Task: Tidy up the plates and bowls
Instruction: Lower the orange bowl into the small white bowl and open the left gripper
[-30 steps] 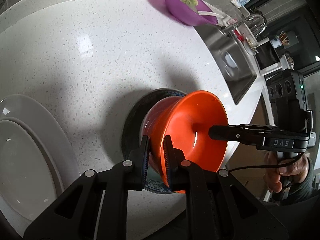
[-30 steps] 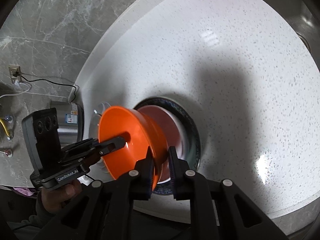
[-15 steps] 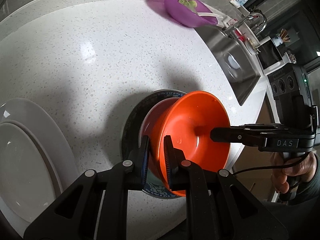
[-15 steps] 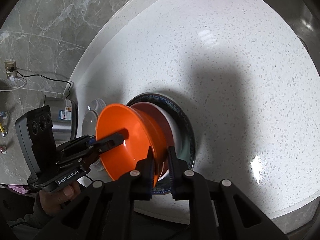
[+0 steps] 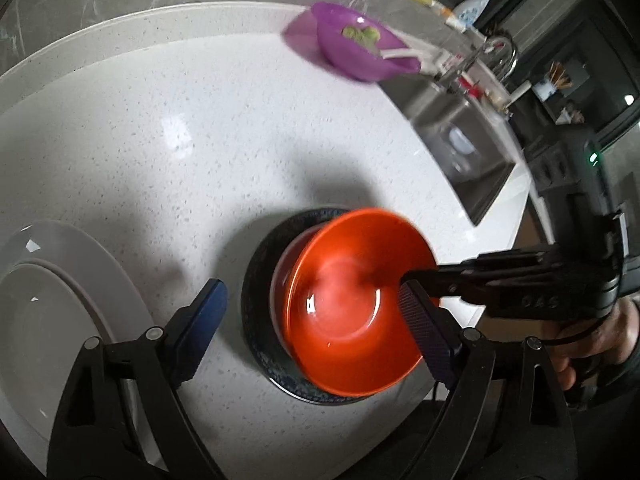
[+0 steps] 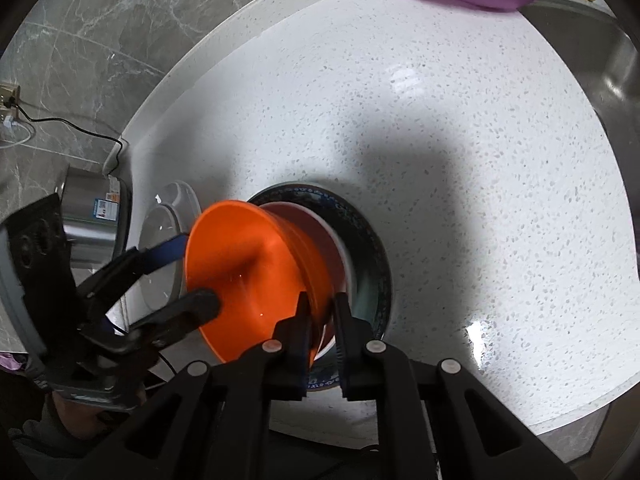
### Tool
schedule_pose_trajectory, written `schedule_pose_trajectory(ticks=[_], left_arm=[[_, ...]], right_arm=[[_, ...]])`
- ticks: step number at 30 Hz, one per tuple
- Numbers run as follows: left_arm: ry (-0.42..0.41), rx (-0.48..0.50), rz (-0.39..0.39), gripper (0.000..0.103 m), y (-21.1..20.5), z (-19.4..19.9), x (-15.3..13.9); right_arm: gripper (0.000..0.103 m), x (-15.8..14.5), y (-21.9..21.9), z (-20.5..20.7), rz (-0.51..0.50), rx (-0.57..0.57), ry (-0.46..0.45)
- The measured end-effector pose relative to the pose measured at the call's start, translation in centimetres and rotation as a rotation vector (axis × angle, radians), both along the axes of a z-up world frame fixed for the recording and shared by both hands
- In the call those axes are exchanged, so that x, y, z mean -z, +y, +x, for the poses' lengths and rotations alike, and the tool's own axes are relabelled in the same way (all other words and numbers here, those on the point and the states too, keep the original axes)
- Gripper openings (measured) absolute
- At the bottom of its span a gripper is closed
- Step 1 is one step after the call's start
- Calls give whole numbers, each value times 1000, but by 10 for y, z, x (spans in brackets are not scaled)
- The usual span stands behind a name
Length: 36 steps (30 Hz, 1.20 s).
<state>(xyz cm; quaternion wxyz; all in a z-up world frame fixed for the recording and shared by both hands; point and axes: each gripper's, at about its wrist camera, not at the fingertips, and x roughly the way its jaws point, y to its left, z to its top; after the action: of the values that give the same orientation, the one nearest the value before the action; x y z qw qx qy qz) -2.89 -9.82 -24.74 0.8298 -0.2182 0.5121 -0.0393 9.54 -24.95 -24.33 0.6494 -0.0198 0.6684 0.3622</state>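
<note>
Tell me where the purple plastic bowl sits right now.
The purple plastic bowl sits at the far edge of the white speckled counter, beside the steel sink, well beyond the orange bowl; the right wrist view shows it top right.

Left tool [image 5: 316,322] agape, right tool [image 6: 320,320] clamped.

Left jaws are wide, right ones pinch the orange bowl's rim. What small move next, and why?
Probably open the right gripper: the orange bowl already sits in the bowl on the dark plate, the left gripper has let go with jaws spread, and only the right still pinches the rim.
</note>
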Motion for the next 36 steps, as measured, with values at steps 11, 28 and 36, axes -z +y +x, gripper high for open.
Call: schedule_pose_trajectory(ticks=[11, 28, 36], left_arm=[[-28, -30, -23, 87, 16, -8, -7], [-44, -111, -10, 85, 25, -61, -4], [31, -344, 33, 64, 17, -83, 10]], right_arm=[[16, -4, 8, -4, -40, -6, -50], [32, -48, -18, 19, 6, -61, -231], [28, -3, -24, 62, 49, -223, -112]])
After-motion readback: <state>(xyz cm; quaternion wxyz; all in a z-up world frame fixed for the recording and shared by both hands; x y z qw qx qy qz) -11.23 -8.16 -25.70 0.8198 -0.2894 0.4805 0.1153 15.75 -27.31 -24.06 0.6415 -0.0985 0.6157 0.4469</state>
